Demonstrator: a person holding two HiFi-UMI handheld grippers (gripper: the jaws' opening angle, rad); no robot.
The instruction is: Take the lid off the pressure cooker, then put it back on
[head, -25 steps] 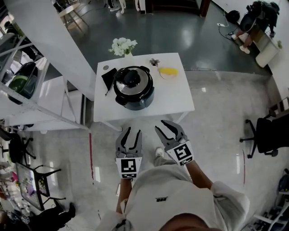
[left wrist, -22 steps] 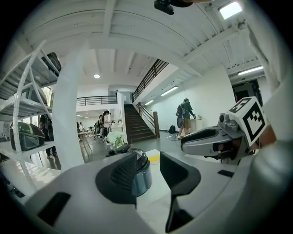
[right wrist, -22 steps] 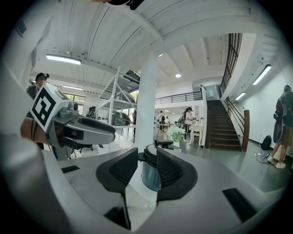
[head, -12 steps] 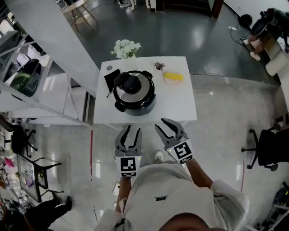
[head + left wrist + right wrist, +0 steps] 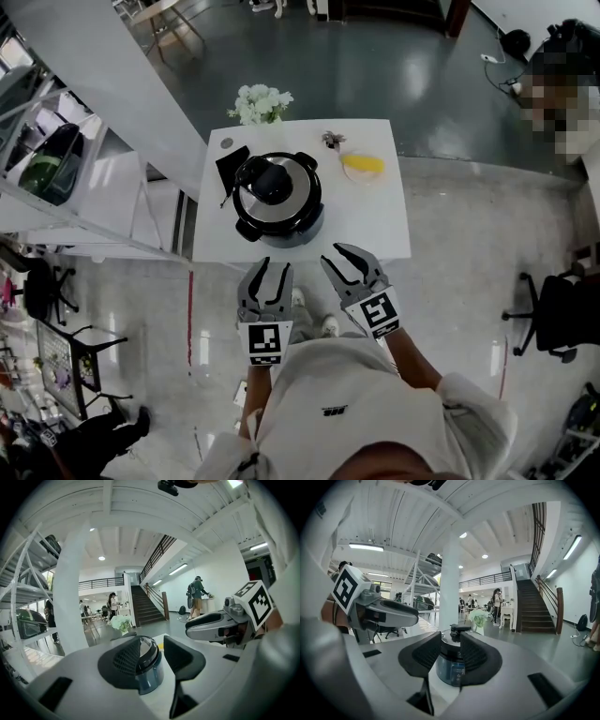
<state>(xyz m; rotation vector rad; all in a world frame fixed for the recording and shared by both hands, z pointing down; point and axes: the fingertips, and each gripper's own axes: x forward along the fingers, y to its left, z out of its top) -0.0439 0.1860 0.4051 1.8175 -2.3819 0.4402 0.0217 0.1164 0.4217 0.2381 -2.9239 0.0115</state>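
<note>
The left gripper (image 5: 270,277) and right gripper (image 5: 345,265) hang empty with jaws apart, short of the white table (image 5: 375,225). On the table stands the pressure cooker (image 5: 278,202) with its lid (image 5: 272,180) on, so this is likely the approach. Next both must reach the lid. Its lock is too small to read.

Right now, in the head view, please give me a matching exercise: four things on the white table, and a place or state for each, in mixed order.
1 pressure cooker
2 white flowers
3 yellow object
4 black flat object

A far right part of the table
B lid on, near the middle
C just left of the cooker
D far edge, behind the cooker

Pairs: 1-B, 2-D, 3-A, 4-C
</note>
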